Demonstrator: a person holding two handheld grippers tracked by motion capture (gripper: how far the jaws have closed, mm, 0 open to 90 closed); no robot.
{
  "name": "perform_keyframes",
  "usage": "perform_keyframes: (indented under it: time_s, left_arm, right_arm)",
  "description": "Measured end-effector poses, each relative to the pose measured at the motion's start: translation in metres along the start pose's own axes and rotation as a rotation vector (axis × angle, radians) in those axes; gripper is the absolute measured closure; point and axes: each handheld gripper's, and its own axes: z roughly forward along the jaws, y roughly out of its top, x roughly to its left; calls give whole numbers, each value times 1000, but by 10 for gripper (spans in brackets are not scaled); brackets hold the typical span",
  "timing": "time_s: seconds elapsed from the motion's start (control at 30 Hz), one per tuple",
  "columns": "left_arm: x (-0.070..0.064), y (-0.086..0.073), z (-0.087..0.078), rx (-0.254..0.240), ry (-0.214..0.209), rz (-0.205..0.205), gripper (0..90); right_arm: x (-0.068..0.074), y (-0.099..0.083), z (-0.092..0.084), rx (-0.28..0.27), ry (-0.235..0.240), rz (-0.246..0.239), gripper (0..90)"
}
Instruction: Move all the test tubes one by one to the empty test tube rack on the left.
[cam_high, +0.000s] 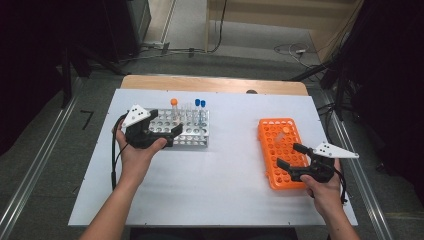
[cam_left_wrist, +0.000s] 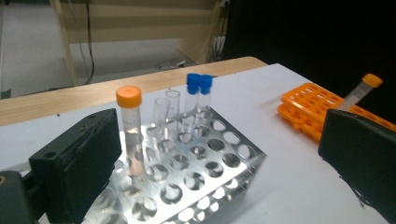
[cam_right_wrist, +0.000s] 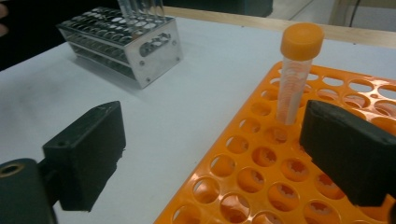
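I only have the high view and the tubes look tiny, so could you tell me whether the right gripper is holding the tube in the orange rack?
Observer: No. The right gripper is open, and the orange-capped tube stands free in the orange rack.
Operator: Are any tubes in the metal rack uncapped?
Observer: Yes, two clear uncapped tubes stand in the metal rack.
Operator: Is the left gripper gripping anything?
Observer: No, the left gripper is wide open.

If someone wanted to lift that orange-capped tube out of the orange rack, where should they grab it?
Probably just under the cap, coming in from above or the open side. The orange-capped tube stands nearly upright in the orange rack, its lower end sunk in a hole, so the clear upper body is free. The open right hand-held gripper already sits near it.
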Motion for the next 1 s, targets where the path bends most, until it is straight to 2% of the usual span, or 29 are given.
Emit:
perform_keyframes:
  time_s: [0.13, 0.23, 0.3, 0.4, 0.53, 0.6, 0.7, 0.83, 0.9, 1.0]
  left_arm:
    - [-12, -9, -13, 4, 0, 34, 0]
    - [-21, -17, -21, 7, -12, 39, 0]
    - [-26, -22, -25, 14, -8, 61, 0]
    - [-32, -28, -30, 4, -19, 56, 0]
    - [-36, -30, -31, 16, -32, 63, 0]
    - [-36, -30, -32, 13, -35, 55, 0]
    - [-36, -31, -31, 14, -38, 52, 0]
    - [-37, -31, -30, 18, -37, 49, 0]
    - [-37, -31, -30, 18, -42, 48, 0]
    - [-39, -30, -30, 17, -49, 51, 0]
  right_arm:
    - [-4, 4, 7, 2, -50, 29, 179]
    - [-8, 6, 15, 16, -91, 36, 246]
    - [-12, 7, 21, 33, -123, 45, 290]
    - [-18, 8, 31, 70, -171, 57, 367]
    - [-24, 13, 44, 129, -219, 82, 469]
    - [-27, 16, 50, 140, -214, 93, 504]
    - [-28, 18, 58, 179, -230, 91, 565]
    - [-25, 21, 64, 205, -256, 57, 698]
    - [-25, 21, 64, 195, -274, 57, 724]
    - [-25, 21, 60, 156, -274, 62, 726]
